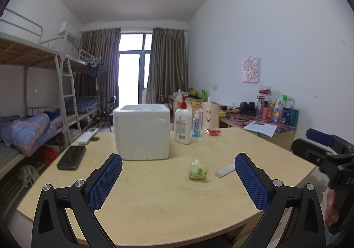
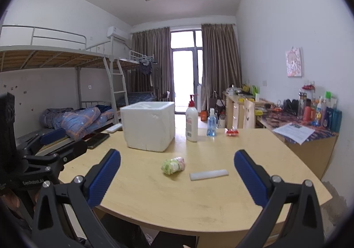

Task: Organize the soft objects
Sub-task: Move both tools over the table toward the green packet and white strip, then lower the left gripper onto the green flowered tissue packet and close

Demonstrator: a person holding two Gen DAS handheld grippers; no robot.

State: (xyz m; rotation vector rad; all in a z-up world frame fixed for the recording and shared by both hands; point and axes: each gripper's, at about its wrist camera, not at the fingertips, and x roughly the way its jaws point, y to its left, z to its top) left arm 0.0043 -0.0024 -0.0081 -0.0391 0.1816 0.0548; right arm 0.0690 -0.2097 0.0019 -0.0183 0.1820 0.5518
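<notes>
A small soft green bundle in clear wrap (image 1: pixel 197 172) (image 2: pixel 173 165) lies on the wooden table (image 1: pixel 166 199) (image 2: pixel 199 199). Beside it on the right rests a white foam strip (image 1: pixel 225 170) (image 2: pixel 209 174). A white foam box (image 1: pixel 142 131) (image 2: pixel 150 125) with an open top stands behind them. My left gripper (image 1: pixel 178 171) is open, its blue pads wide apart and short of the bundle. My right gripper (image 2: pixel 177 170) is open too, hovering in front of the bundle and strip. Nothing is held in either one.
A black phone (image 1: pixel 72 157) and a white remote (image 1: pixel 87 135) lie at the table's left. A lotion pump bottle (image 1: pixel 182 125) (image 2: pixel 191 123), a small blue bottle (image 1: pixel 196 125) (image 2: pixel 211 126) and a red packet (image 1: pixel 213 132) (image 2: pixel 232 132) stand behind. Bunk beds on the left, a cluttered desk on the right.
</notes>
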